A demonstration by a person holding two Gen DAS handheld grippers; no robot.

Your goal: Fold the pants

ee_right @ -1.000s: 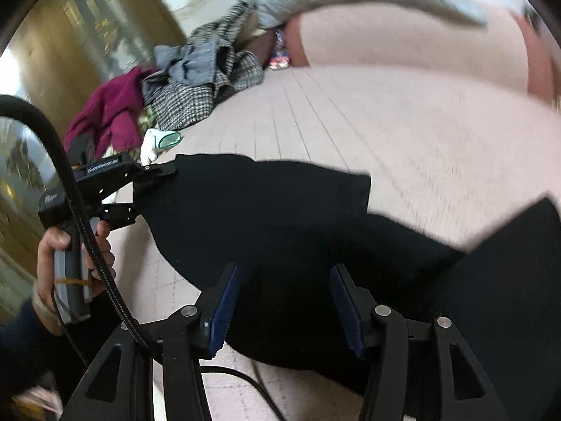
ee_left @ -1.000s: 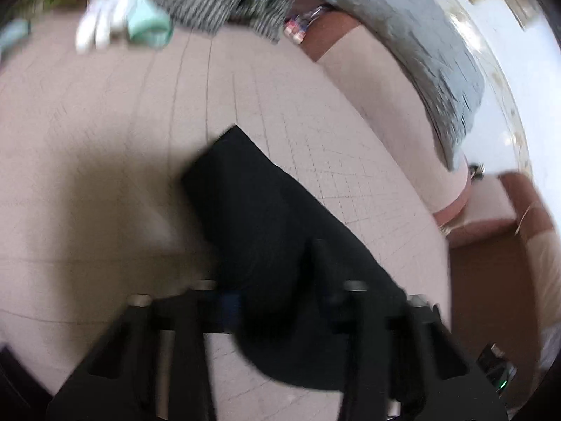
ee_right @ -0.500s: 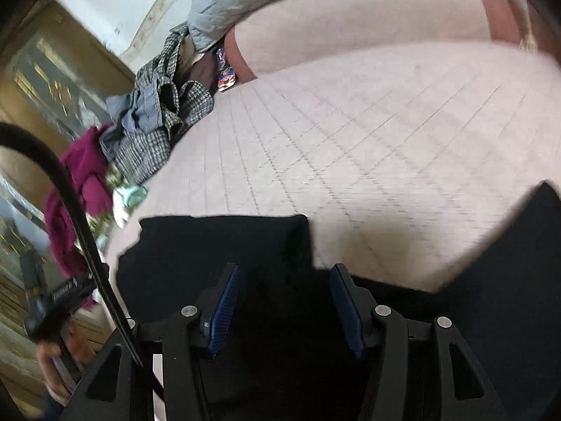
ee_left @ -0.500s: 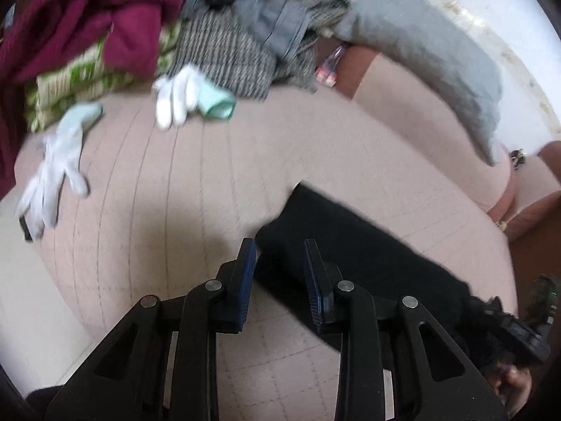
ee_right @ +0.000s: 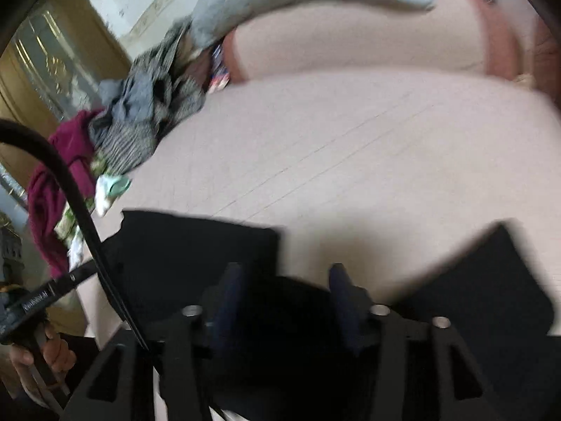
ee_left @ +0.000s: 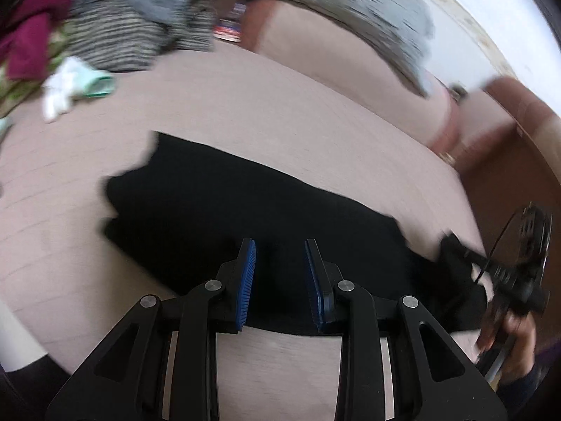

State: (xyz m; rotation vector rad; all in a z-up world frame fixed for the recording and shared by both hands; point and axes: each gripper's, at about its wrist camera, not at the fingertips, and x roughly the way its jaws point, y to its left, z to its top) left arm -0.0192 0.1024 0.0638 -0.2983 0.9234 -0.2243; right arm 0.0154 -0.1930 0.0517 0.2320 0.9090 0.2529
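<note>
Black pants [ee_left: 245, 217] lie part-folded on pink quilted sofa seat [ee_left: 280, 105], near laundry pile [ee_left: 105, 35]. Left gripper [ee_left: 279, 277] and right gripper [ee_right: 285, 298] both spread, grasping nothing, over pants' near edge. Risk: 1 careless pinch catches single layer, dragging fold askew.

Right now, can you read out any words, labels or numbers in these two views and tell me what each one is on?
No text can be read for certain.
Left gripper: white lettering on its black side in the right wrist view, too blurred to read.
Packet between the clothes and the cushion: coloured print, too blurred to read.
Pants: no label or print shows.
Right gripper: no lettering shows.
</note>
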